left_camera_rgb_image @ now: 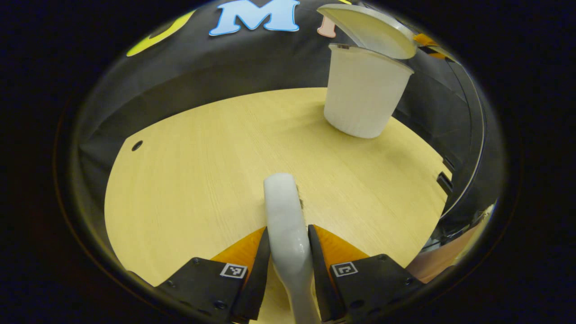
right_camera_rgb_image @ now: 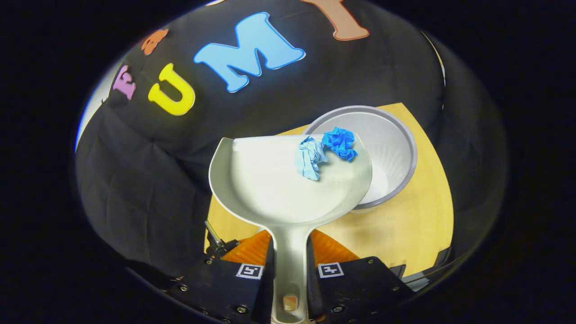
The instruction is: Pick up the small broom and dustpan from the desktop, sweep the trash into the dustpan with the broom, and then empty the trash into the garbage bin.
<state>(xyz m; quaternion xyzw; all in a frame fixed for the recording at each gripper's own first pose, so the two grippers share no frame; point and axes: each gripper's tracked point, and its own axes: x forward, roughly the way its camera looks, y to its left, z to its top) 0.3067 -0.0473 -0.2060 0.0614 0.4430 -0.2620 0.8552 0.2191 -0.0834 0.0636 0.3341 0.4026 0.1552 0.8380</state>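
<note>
In the left gripper view, the left gripper was clamped on the white handle of the broom, both fingers pressing against its sides, with the handle end pointing out over the wooden desktop. Farther off and to the right on the desktop stood the white garbage bin, upright, with the dustpan tilted above its rim. In the right gripper view, the right gripper was closed on the dustpan handle, one finger against each side. The dustpan pan was held out ahead of the fingers, its front edge overlapping the open mouth of the garbage bin seen from above. Two pieces of crumpled trash lay at the front right of the pan: a pale blue wad and, touching it on the right, a darker blue wad at the lip, over the bin opening.
</note>
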